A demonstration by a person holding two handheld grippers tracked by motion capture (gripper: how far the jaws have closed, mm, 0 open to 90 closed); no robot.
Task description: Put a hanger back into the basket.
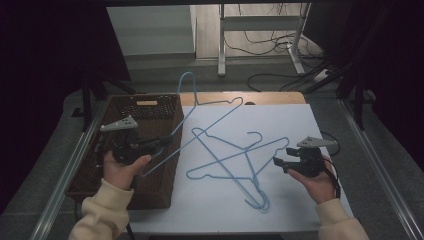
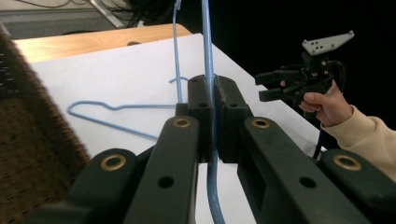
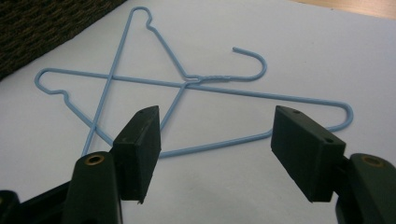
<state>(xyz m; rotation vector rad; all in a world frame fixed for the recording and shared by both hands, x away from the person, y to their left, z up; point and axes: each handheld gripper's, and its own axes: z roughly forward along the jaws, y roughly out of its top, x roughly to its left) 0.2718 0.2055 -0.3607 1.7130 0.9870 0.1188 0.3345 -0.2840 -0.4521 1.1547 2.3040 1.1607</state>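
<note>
The work in hand looks like moving blue wire hangers from the white table top point(image 1: 300, 125) into the brown wicker basket point(image 1: 125, 175) at the left. By my reading it is about a third done at most: one hanger point(image 1: 210, 107) is lifted and on its way, and two are left.

The lifted hanger hangs in the air, slanting from the left gripper point(image 1: 167, 141) up and away to the far side, its hook point(image 1: 187, 80) reaching past the far edge of the table. Its near end lies over the basket's right rim, so it is not yet inside. The basket's floor looks bare as far as the high view shows.

The other two hangers point(image 1: 235, 160) lie flat and crossed over each other in the middle of the table, one hook point(image 1: 262, 202) pointing to the near edge.

The left gripper's jaws are clamped tight on the lifted hanger's wire point(image 2: 208, 70), which runs straight up between the pads in the left gripper view.

The right gripper point(image 1: 279, 162) hovers at the right of the table, just beside the crossed pair and above them. Its jaws stand wide apart with nothing between them, touching neither hanger; the crossed hangers point(image 3: 187, 84) lie beyond its pads point(image 3: 140, 149)
</note>
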